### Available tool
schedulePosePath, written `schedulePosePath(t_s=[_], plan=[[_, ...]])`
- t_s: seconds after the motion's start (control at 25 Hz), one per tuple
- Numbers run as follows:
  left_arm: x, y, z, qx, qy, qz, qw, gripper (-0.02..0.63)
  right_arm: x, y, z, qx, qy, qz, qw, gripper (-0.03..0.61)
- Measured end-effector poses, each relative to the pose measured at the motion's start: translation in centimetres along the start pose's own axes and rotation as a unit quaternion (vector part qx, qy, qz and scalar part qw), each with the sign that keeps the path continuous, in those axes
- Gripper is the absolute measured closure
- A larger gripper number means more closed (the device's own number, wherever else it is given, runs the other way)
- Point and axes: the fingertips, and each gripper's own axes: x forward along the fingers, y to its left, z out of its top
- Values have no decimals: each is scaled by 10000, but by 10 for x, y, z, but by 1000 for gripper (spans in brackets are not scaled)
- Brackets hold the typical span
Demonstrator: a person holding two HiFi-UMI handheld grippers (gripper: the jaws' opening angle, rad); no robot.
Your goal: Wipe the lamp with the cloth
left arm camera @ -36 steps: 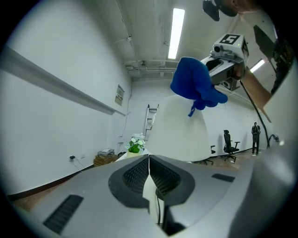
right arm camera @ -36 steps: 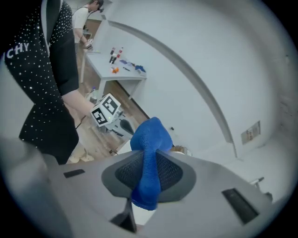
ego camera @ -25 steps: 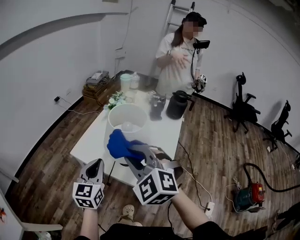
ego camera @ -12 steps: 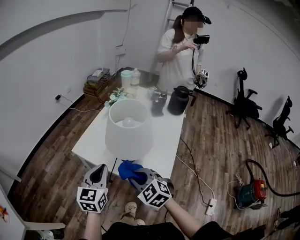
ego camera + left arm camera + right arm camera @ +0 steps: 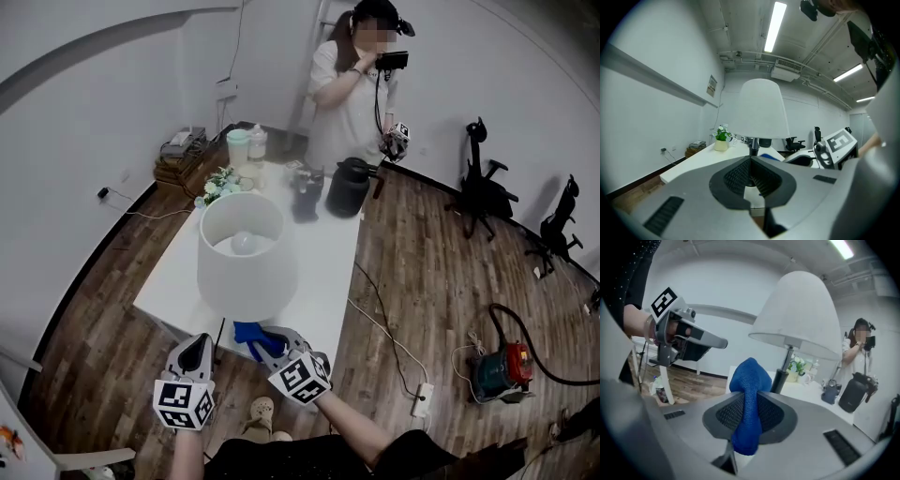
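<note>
Blue cloth [image 5: 749, 376] clamped in right hand-held gripper [image 5: 750, 400], near lamp [image 5: 241, 262] on tabletop [image 5: 323, 267]; left hand-held gripper [image 5: 750, 160] closed, empty.

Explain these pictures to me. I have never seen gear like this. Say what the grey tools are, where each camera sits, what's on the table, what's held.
No robot here: a person holds a two-jaw gripper in each hand. One picture comes from a head camera looking down; the other two cameras ride on the grippers, looking along their jaws. The left gripper is shut and empty. The right gripper pinches a blue cloth. On the white table stand a lamp, a plant and a black jug.
</note>
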Motion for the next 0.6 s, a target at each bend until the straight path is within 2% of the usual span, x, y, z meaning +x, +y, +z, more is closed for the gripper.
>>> schedulePosePath(t_s=[0.16, 0.32, 0.44, 0.52, 0.6], plan=[[2, 11, 2, 33, 12, 50, 10000, 602, 19, -36, 31, 126, -792, -1030, 9914, 503], [5, 22, 4, 19, 40, 154, 9999, 603, 41, -52, 49, 67, -1088, -1491, 9828, 503], [10, 29, 3, 5, 66, 201, 9998, 603, 53, -57, 55, 29, -1147, -1580, 9808, 503], [15, 34, 6, 2, 46, 243, 9997, 601, 62, -51, 56, -73, -1131, -1435, 9831, 503], [20, 39, 9, -6, 10, 276, 9996, 601, 76, -42, 50, -144, -907, -1207, 9884, 503]])
